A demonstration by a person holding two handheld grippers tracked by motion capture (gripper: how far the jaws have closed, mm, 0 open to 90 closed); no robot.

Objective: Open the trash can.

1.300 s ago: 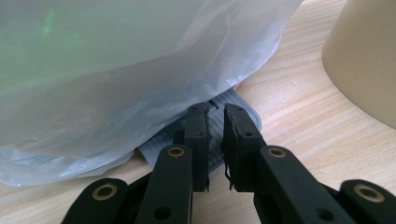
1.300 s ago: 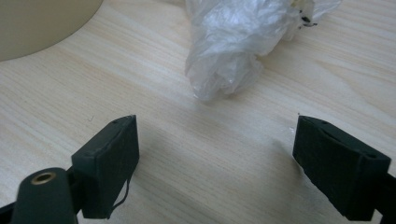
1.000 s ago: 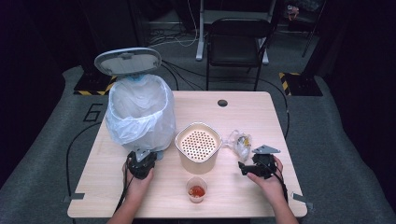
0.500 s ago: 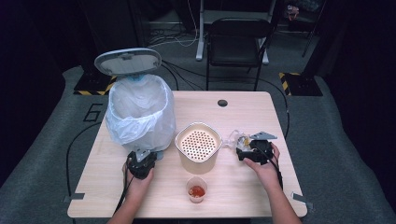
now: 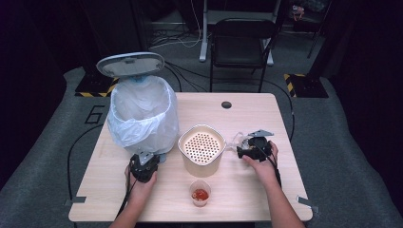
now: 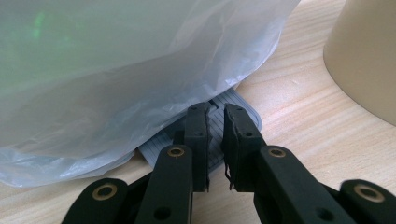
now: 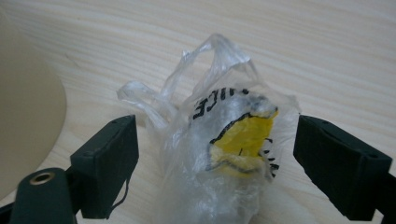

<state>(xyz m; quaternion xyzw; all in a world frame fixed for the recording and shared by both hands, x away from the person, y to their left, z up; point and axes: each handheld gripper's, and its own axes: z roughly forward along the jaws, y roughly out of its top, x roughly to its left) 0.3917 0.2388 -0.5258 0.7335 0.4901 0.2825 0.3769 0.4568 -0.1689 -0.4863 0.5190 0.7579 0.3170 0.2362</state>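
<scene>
On the light wooden worktop (image 5: 266, 118) stands a cream round plastic container with a perforated insert (image 5: 201, 148), and in front of it a small clear plastic cup with red sauce (image 5: 200, 194). Behind the worktop, on the grey carpet, stands a black folding chair (image 5: 243, 42).

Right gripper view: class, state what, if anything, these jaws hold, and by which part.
Nothing is held. The right gripper stands open, its jaws on either side of the crumpled plastic wrapper without touching it.
</scene>
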